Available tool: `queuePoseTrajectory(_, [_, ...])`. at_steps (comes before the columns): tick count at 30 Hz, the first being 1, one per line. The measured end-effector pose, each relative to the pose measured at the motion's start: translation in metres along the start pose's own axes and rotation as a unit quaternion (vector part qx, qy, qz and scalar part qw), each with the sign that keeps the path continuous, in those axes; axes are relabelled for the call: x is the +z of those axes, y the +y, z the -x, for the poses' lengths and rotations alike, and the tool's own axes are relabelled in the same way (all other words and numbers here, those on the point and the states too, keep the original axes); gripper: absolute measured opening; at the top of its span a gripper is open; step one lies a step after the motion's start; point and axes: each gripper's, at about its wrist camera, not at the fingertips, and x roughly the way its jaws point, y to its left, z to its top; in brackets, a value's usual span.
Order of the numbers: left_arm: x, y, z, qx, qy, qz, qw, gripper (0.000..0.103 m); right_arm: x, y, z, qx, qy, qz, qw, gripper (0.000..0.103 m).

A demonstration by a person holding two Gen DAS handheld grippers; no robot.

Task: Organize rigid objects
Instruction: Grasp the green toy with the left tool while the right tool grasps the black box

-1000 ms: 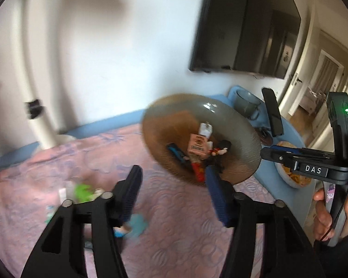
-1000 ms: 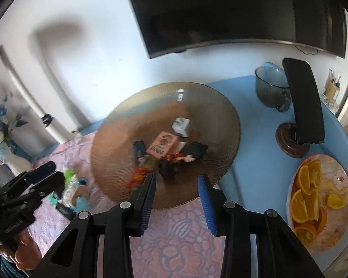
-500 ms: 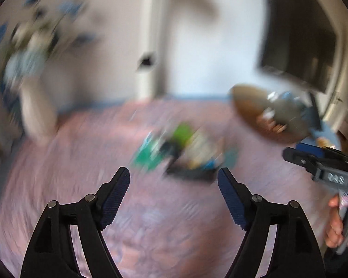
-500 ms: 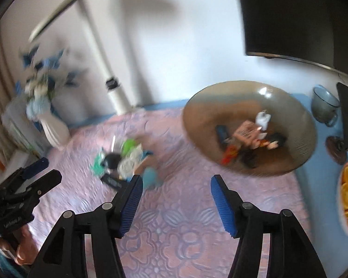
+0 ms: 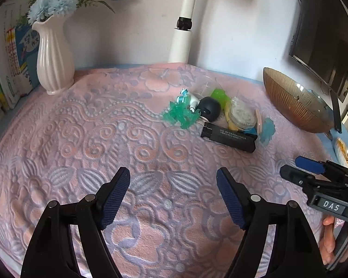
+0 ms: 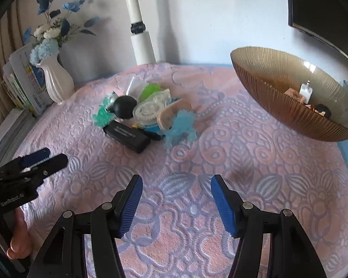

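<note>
Jaws of left gripper (image 5: 172, 193) and right gripper (image 6: 175, 198) now spread wider, empty, pile of small objects (image 5: 217, 118) ahead instead of amber bowl (image 6: 290, 97), now off right.

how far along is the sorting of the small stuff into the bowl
Partly done. A few small items already lie in the brown bowl. Nothing is in hand: the left gripper and right gripper are both open and empty. A pile remains on the pink cloth, including the black box.
</note>
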Motion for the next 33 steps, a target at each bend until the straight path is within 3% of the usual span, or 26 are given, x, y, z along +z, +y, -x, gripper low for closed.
queuePoseTrajectory(6, [-0.004,0.0,0.006,0.006,-0.008,-0.001,1.0,0.076,-0.002,0.013,0.0,-0.017,0.0,0.03,0.999,0.062])
queuePoseTrajectory(10, [-0.004,0.003,0.006,0.005,-0.004,0.007,1.0,0.076,-0.002,0.014,0.005,-0.024,-0.012,0.032,0.999,0.084])
queuePoseTrajectory(18, [-0.006,0.004,0.007,0.004,-0.002,0.016,0.9999,0.076,-0.002,0.012,0.006,-0.024,-0.016,0.028,0.999,0.084])
queuePoseTrajectory(21, [-0.002,0.006,0.004,-0.003,0.017,0.013,0.9998,0.076,-0.002,0.01,0.006,-0.021,-0.012,0.028,0.999,0.084])
queuePoseTrajectory(24, [0.013,0.007,0.008,-0.008,0.032,-0.018,0.9993,0.076,0.0,0.004,0.006,-0.003,0.006,0.017,1.0,0.084])
queuePoseTrajectory(27, [0.039,0.005,0.014,-0.007,0.026,-0.081,0.9964,0.076,0.01,-0.003,0.01,0.048,0.042,-0.001,0.998,0.084])
queuePoseTrajectory(30, [0.064,0.004,-0.002,-0.028,0.036,-0.128,0.9907,0.076,0.029,-0.003,0.016,0.055,0.039,0.013,0.998,0.084])
queuePoseTrajectory(32, [0.076,0.004,-0.025,-0.047,0.046,-0.151,0.9864,0.076,0.039,0.004,0.014,0.062,0.035,0.035,0.997,0.08])
queuePoseTrajectory(33, [0.08,0.004,-0.036,-0.055,0.054,-0.152,0.9854,0.076,0.043,0.009,0.01,0.074,0.039,0.047,0.995,0.073])
